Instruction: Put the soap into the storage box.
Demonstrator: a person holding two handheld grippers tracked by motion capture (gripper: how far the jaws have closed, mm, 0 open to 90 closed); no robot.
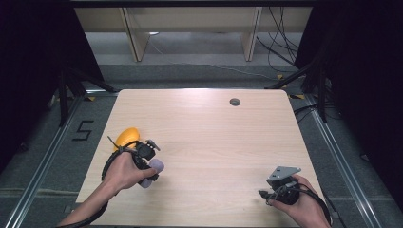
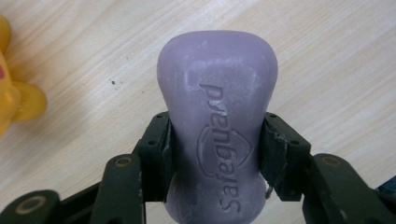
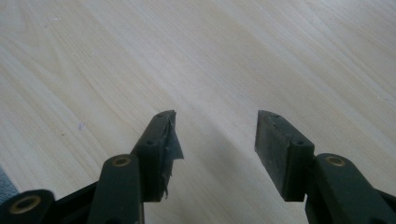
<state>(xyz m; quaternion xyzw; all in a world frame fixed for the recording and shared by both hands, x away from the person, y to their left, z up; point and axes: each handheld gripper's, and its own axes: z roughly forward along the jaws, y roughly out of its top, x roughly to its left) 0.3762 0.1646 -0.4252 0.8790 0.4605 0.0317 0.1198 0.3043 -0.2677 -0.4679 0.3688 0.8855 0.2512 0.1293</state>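
Two jaws of the left gripper (image 2: 215,154) clamp the purple soap (image 2: 217,116) at its waist; a yellow toy (image 2: 16,100) lies nearby. The right gripper (image 3: 215,140) jaws stand apart above the table (image 3: 210,56).

Black fingers (image 3: 285,154) (perhaps torn padding), brass screws

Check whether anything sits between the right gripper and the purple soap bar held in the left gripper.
Nothing visible does. The left gripper is shut on the purple soap bar, and only bare wooden table lies between it and the open right gripper. The yellow toy sits on the soap's far side.
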